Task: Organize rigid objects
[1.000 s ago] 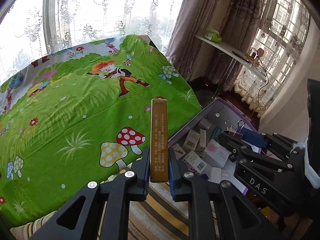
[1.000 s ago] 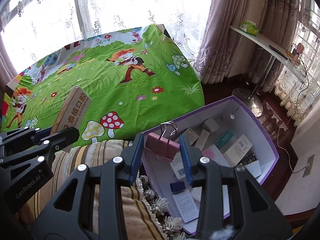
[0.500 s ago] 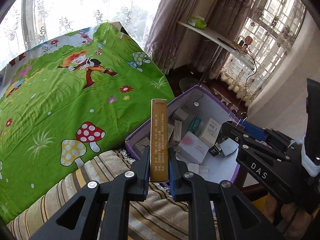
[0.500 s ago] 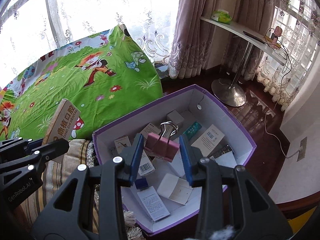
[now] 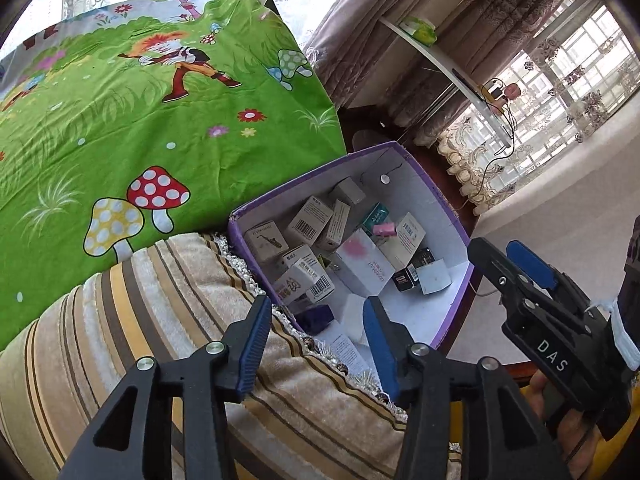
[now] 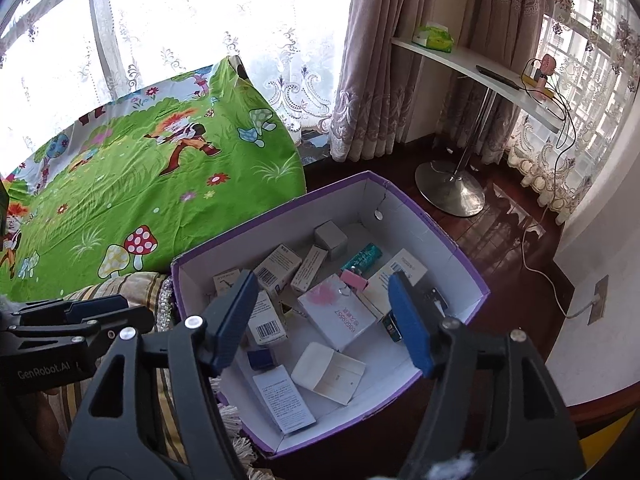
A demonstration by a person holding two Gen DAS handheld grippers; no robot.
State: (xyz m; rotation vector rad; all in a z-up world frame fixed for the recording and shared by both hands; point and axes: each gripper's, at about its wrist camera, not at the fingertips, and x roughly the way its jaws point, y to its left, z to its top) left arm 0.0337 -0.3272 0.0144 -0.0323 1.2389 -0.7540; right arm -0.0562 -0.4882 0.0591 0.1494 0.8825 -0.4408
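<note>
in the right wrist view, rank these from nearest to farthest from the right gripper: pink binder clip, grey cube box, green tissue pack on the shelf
1. Pink binder clip, in the purple box, just beyond the open right gripper.
2. Grey cube box, near the purple box's far wall.
3. Green tissue pack, up on the white shelf by the curtains.

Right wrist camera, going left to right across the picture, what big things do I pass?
Left gripper → green cartoon sheet → purple box → round metal table base → wall socket.
</note>
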